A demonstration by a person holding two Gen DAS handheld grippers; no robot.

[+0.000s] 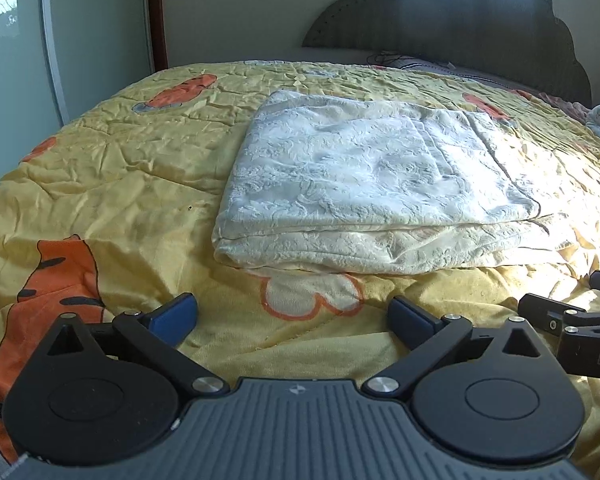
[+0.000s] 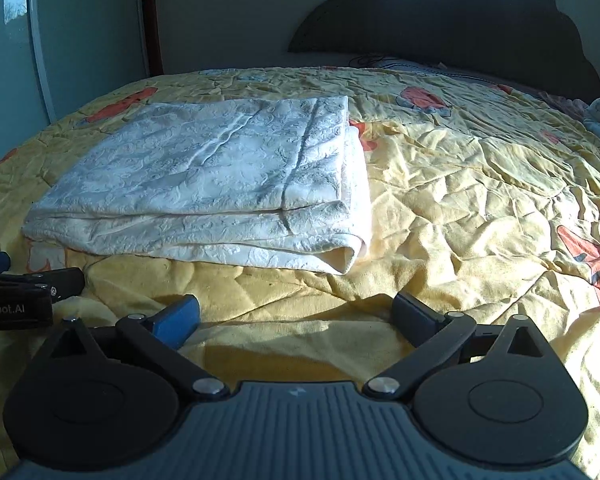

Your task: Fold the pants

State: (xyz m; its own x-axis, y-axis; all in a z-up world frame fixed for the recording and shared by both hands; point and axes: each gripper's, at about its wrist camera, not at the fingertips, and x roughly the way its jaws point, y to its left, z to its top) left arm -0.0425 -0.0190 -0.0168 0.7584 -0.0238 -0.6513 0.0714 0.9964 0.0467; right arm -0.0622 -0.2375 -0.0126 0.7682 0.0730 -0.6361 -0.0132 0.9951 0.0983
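Across the whole bed spreads the yellow quilt (image 1: 112, 184) with orange cartoon prints, reaching back to the dark scalloped headboard (image 1: 472, 20). Toward the middle of the bed, nearer its foot edge, the white pants (image 1: 364, 184) lie folded in a flat stacked rectangle. No containers show. Just short of that stack, my left gripper (image 1: 292, 316) and right gripper (image 2: 296, 316) hover side by side, both spread apart, holding nothing.

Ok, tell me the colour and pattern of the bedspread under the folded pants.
Yellow bedspread with orange cartoon figures and a white flower, clearest in the left wrist view.
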